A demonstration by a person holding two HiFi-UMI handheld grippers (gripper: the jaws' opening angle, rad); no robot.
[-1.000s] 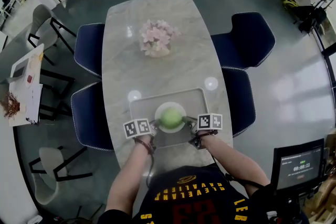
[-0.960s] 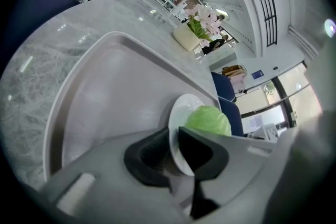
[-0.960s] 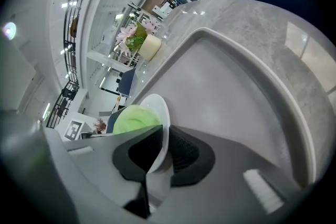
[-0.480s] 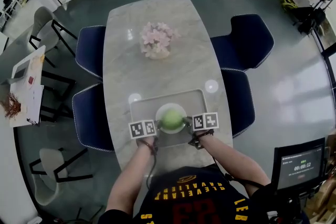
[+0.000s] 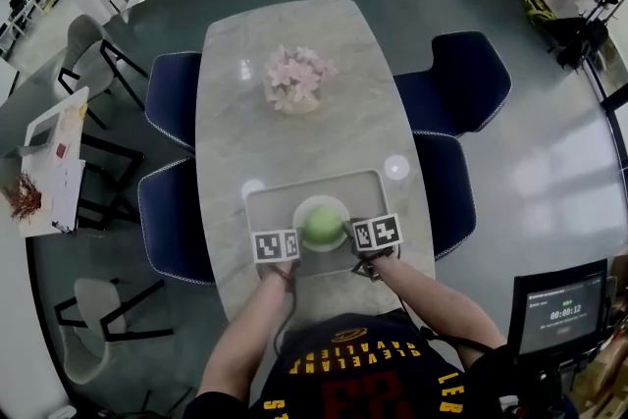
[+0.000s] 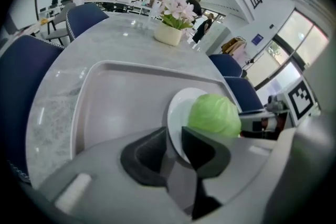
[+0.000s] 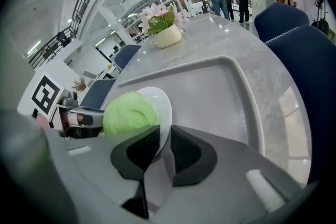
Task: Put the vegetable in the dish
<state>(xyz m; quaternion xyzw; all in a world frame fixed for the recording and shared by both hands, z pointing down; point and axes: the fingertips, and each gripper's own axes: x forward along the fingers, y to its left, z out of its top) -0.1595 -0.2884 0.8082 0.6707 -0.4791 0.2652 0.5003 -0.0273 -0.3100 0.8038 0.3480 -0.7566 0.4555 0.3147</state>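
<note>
Cabbage [image 5: 321, 227] lies in the dish [image 5: 321, 200] on the tray [image 5: 273, 199]. Left gripper [image 5: 297, 236] and right gripper [image 5: 349, 233], jaws clamped on the dish rim, stand closer together than a second ago. Shirt [image 5: 345, 360] lettering: CLEVELAND.

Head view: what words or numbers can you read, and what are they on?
"CLEVELAND": yellow letters on the person's shirt.
"00:00:12": on the screen; tiny, so not certain.
Other lines on the screen: too small to read.
Marker cubes: square patterns only, no words.

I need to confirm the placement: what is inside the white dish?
A green cabbage lies in the dish, hiding its middle. The left gripper and right gripper each clamp the rim.
</note>
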